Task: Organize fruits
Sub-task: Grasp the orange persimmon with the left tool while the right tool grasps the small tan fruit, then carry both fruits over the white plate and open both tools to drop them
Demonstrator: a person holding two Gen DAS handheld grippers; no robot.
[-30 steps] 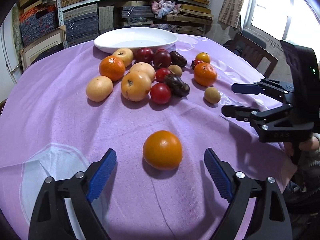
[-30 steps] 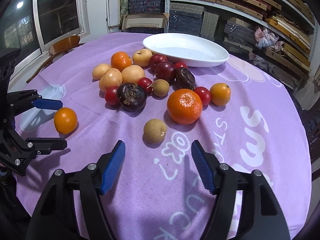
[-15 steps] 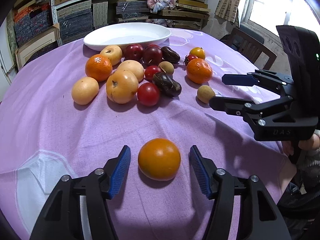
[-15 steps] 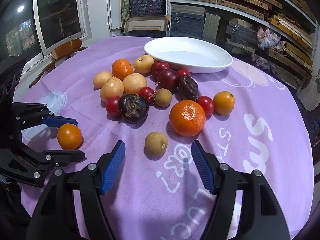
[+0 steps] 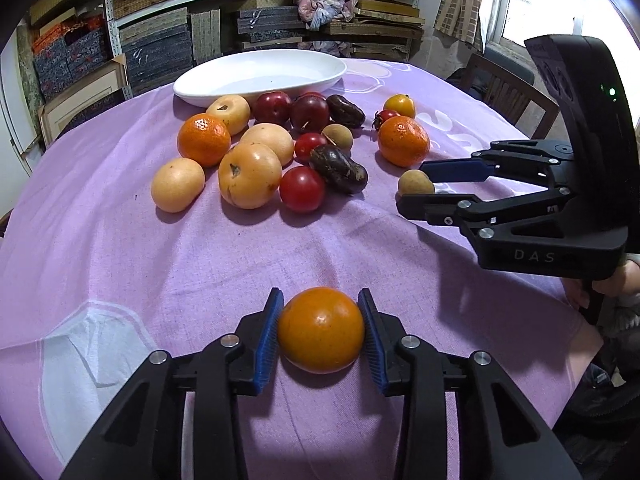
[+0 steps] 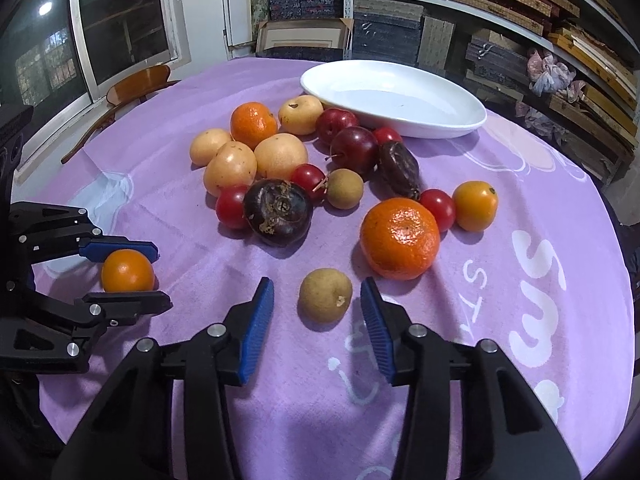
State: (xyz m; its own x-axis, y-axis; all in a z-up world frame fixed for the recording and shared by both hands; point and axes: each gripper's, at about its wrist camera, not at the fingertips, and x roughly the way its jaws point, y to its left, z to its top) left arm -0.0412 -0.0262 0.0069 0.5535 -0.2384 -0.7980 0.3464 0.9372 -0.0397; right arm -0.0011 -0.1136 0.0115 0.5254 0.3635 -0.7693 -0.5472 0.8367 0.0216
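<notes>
Pinching orange fruit (image 5: 320,330), left tool (image 5: 320,336), right tool (image 6: 316,316) closing, spread around tan fruit (image 6: 325,295)

Round table under a purple cloth (image 6: 520,320) with white print. White oval dish (image 6: 394,98) at the far side; nearer, loose fruit (image 6: 276,168) clustered directly on the cloth, a few pieces apart.

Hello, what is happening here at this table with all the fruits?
A person is sorting fruit on a purple tablecloth with two handheld grippers. The left gripper has just closed on a smooth round orange fruit; its blue pads touch both sides. The right gripper has been closing around a small tan round fruit, but gaps remain on both sides. The white oval plate is empty, and the other fruits lie in a loose pile in front of it.
</notes>
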